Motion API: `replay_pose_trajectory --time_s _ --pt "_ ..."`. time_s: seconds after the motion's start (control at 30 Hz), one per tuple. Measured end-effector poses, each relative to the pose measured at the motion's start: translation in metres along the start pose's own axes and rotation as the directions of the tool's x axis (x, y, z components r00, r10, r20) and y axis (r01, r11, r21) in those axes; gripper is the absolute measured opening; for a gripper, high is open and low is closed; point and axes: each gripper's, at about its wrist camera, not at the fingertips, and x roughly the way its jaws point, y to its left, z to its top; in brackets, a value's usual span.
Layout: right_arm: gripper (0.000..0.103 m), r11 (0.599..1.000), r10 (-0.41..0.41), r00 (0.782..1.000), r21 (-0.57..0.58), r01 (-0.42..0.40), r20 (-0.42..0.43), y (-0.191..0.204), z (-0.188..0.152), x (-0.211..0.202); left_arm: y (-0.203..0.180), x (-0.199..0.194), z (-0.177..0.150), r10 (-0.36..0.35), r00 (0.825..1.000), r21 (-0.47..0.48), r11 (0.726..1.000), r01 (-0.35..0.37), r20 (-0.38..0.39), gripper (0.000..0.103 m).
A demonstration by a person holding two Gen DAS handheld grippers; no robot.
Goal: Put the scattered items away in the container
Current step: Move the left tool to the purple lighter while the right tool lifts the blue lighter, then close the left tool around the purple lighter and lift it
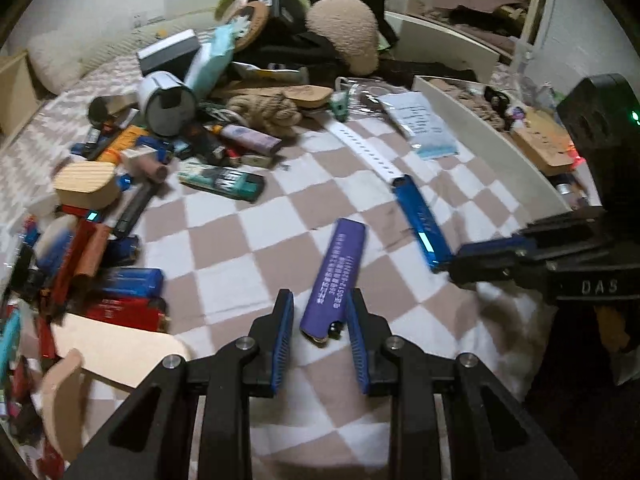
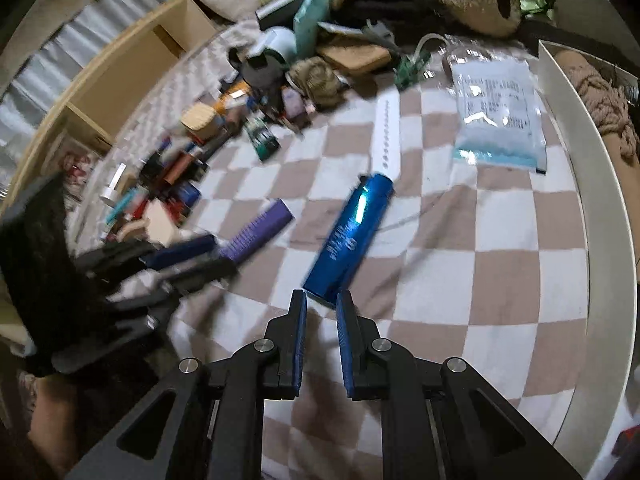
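Spread left gripper (image 1: 320, 312) straddled the purple lighter (image 1: 334, 276); the right gripper (image 2: 322, 312), parted, neared the blue lighter (image 2: 348, 236) on open checkered blanket (image 2: 500, 280).

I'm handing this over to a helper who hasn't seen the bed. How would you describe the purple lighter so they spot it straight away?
Start at the checkered blanket and look to its open middle, away from the clutter pile. The purple lighter lies flat there, its near end between the left gripper fingers. Unlike the shiny blue lighter beside it, it is matte purple with white printed text.
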Motion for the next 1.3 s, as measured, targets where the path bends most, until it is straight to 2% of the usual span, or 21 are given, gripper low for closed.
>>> replay_pose_trajectory --time_s 0.2,0.37,0.47,0.5,0.53,0.57,0.6,0.63,0.67,0.83,0.93,0.97,1.17,1.3 --pt "0.015 0.998 0.004 1.0 -0.06 -0.005 -0.027 0.012 0.013 0.018 0.016 -0.004 0.001 0.06 0.998 -0.047 0.997 -0.06 0.006 0.027" --pt "0.015 0.997 0.029 1.0 -0.078 -0.03 -0.01 0.018 0.03 0.027 0.031 -0.003 0.0 0.068 0.998 -0.107 0.992 -0.068 -0.003 0.027" --pt "0.015 0.994 -0.011 0.999 -0.11 0.015 0.033 0.018 0.031 0.019 0.031 -0.011 0.001 0.017 1.0 -0.107 0.994 -0.015 0.015 0.027" --pt "0.015 0.992 -0.025 0.999 -0.12 0.03 0.048 0.018 0.032 0.016 0.03 -0.014 0.0 -0.022 1.0 -0.095 0.995 0.024 0.017 0.03" --pt "0.016 0.99 -0.038 0.997 -0.13 0.046 0.063 0.017 0.032 0.013 0.027 -0.017 0.0 -0.035 0.999 -0.082 0.996 0.037 0.024 0.038" --pt "0.021 0.988 -0.051 0.996 -0.139 0.061 0.078 0.017 0.033 0.011 0.024 -0.019 0.0 -0.049 0.998 -0.069 0.996 0.051 0.031 0.043" --pt "0.045 0.986 -0.064 0.994 -0.149 0.077 0.093 0.017 0.033 0.008 0.021 -0.02 0.0 -0.052 0.998 -0.054 0.997 0.054 0.031 0.043" --pt "0.078 0.983 -0.076 0.991 -0.158 0.093 0.109 0.017 0.034 0.005 0.017 -0.021 0.001 -0.056 0.998 -0.04 0.998 0.057 0.031 0.043" --pt "0.083 0.98 -0.089 0.988 -0.167 0.109 0.124 0.017 0.034 0.002 0.014 -0.019 0.0 -0.043 0.999 -0.025 0.999 0.043 0.017 0.043" --pt "0.083 0.953 -0.137 0.974 -0.242 0.179 0.181 0.02 0.038 -0.005 0.008 -0.005 -0.003 0.062 0.996 0.017 0.998 -0.061 -0.057 0.043" --pt "0.083 0.922 -0.137 0.979 -0.341 0.181 0.151 0.025 0.04 0.005 0.015 -0.002 -0.004 0.101 0.993 0.0 0.995 -0.101 -0.067 0.045" --pt "0.083 0.917 -0.136 0.981 -0.358 0.178 0.141 0.025 0.041 0.008 0.017 -0.001 -0.004 0.111 0.992 -0.01 0.994 -0.112 -0.068 0.049" --pt "0.083 0.913 -0.116 0.99 -0.385 0.137 0.078 0.018 0.05 0.024 0.022 0.003 -0.001 0.114 0.991 -0.029 0.993 -0.117 -0.072 0.049" --pt "0.083 0.907 -0.109 0.992 -0.402 0.123 0.058 0.016 0.051 0.03 0.023 0.006 0.001 0.204 0.977 -0.007 0.979 -0.205 -0.059 0.049"
